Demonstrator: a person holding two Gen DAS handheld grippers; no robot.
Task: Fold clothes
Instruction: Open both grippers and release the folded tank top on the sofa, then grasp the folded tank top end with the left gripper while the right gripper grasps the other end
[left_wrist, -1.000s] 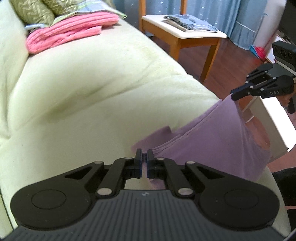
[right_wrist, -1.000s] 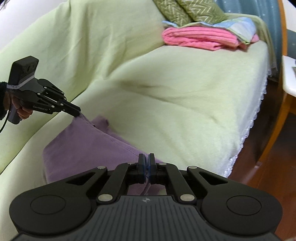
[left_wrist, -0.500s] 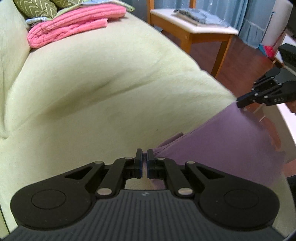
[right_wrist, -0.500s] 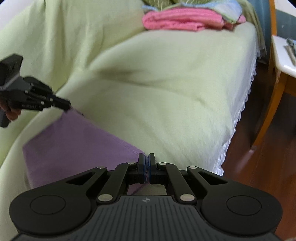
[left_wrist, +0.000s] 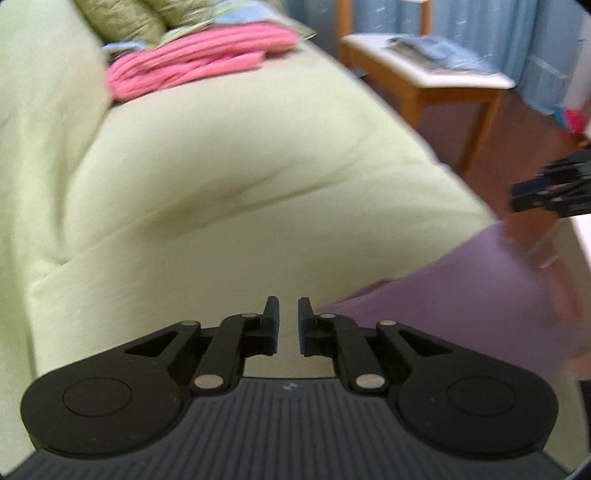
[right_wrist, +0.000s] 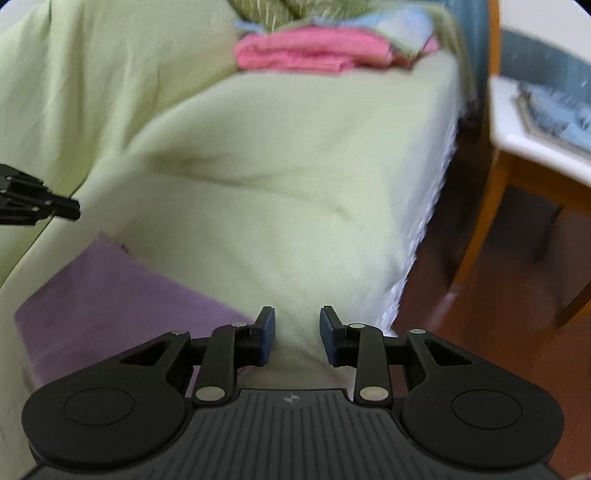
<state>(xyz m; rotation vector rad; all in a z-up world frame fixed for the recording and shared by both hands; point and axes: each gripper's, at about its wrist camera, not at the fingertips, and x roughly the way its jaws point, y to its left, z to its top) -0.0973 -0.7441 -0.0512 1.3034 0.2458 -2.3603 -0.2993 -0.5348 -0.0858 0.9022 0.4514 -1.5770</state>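
Purple garment (right_wrist: 110, 295): flat on your green sofa cover (right_wrist: 277, 184), long axis unclear, blurred.
Left gripper (left_wrist: 288, 321): jaws apart, empty.
Right gripper (right_wrist: 297, 334): jaws apart, empty.

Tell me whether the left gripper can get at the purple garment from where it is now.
Probably yes. The left gripper is open, and the purple garment lies flat on the sofa cover just to its right, with nothing between them.

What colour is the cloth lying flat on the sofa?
Purple. The cloth shows best in the right wrist view, spread on the pale green sofa cover.
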